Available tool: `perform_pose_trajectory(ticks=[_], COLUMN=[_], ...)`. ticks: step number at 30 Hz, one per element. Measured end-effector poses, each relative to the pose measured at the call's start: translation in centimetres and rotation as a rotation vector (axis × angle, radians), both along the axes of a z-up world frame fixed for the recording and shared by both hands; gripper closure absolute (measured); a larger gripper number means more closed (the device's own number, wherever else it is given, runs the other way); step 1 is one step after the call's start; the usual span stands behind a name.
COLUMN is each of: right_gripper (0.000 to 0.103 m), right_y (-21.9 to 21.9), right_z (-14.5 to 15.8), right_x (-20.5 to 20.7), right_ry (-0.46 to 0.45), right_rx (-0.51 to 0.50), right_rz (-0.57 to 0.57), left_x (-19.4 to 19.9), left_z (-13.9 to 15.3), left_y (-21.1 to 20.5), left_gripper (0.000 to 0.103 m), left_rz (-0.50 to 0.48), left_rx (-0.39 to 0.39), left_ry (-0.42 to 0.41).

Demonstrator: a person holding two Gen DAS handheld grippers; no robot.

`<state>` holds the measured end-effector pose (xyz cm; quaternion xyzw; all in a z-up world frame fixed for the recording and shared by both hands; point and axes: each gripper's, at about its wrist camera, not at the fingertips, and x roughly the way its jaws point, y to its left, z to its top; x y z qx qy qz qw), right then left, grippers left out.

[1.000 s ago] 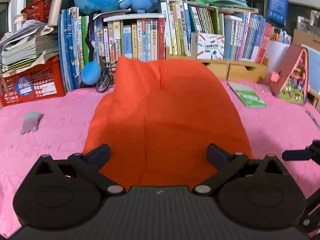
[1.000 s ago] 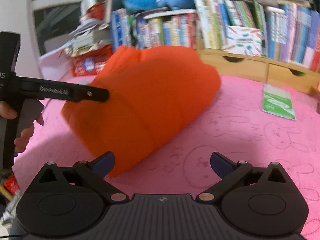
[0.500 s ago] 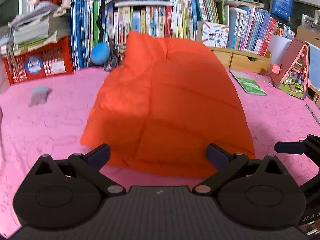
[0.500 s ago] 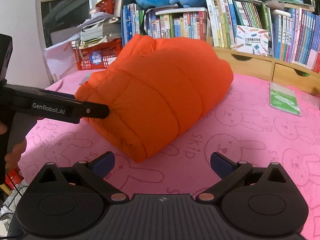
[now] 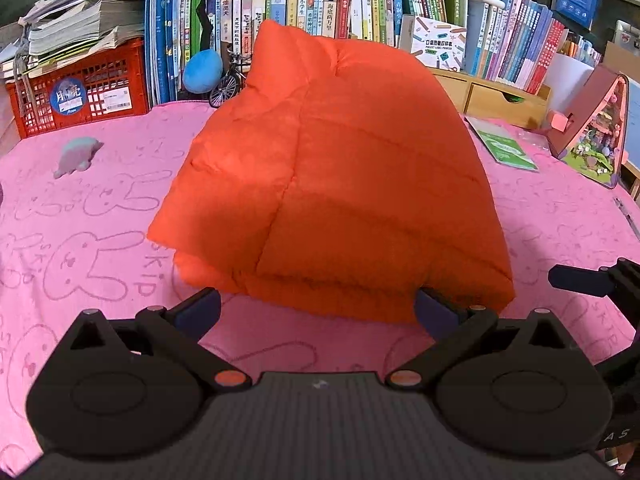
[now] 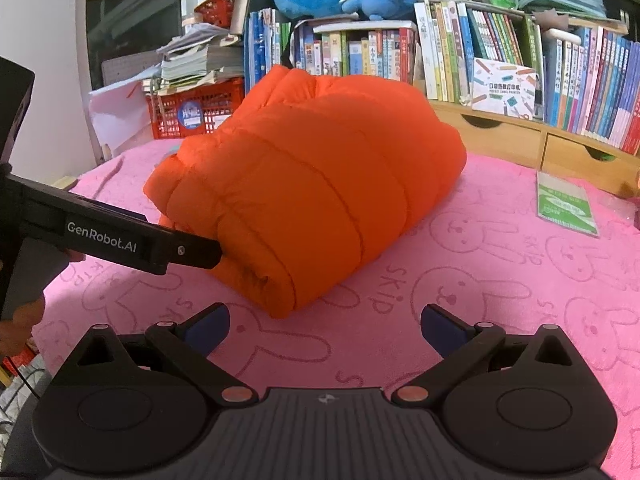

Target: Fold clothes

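Note:
An orange puffer jacket (image 5: 340, 184) lies folded into a thick bundle on the pink rabbit-print cloth (image 5: 92, 240). It also shows in the right wrist view (image 6: 312, 188). My left gripper (image 5: 318, 312) is open and empty, just short of the bundle's near edge. From the right wrist view, one left finger (image 6: 188, 250) points at the bundle's near left side. My right gripper (image 6: 324, 326) is open and empty, a little back from the bundle's near corner. Its finger (image 5: 580, 280) shows at the right edge of the left wrist view.
A wall of books (image 5: 320, 4) and wooden drawers (image 5: 496, 98) stands behind the bundle. A red crate (image 5: 80, 88) stands at the back left. A grey toy (image 5: 76, 156) lies left, a green booklet (image 5: 504, 148) and a small house model (image 5: 592, 136) right.
Both grippers have pulled back from the jacket toward me. The jacket, which was raised and loose a second ago, now rests settled on the cloth.

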<state>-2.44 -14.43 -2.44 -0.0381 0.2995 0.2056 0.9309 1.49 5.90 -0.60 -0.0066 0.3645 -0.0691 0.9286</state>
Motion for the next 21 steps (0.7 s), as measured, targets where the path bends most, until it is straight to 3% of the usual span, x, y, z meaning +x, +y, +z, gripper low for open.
perform_pose_trajectory(ticks=[5,10,21], right_gripper=[0.000,0.000,0.000], right_y=[0.0,0.6,1.5], right_z=[-0.1,-0.5,-1.6], right_x=[0.2,-0.8,0.2], right_ry=[-0.017,-0.190,-0.134], right_rx=[0.002,-0.066,-0.087], right_rz=[0.003,0.042,0.068], left_x=[0.4,0.9,0.6], left_z=[-0.5,-1.4,-2.7], left_y=[0.0,0.1,-0.3], left_gripper=[0.000,0.000,0.000], left_rz=[0.020,0.054,0.057], left_rx=[0.005,0.034,0.068], left_ry=[0.015,0.041,0.040])
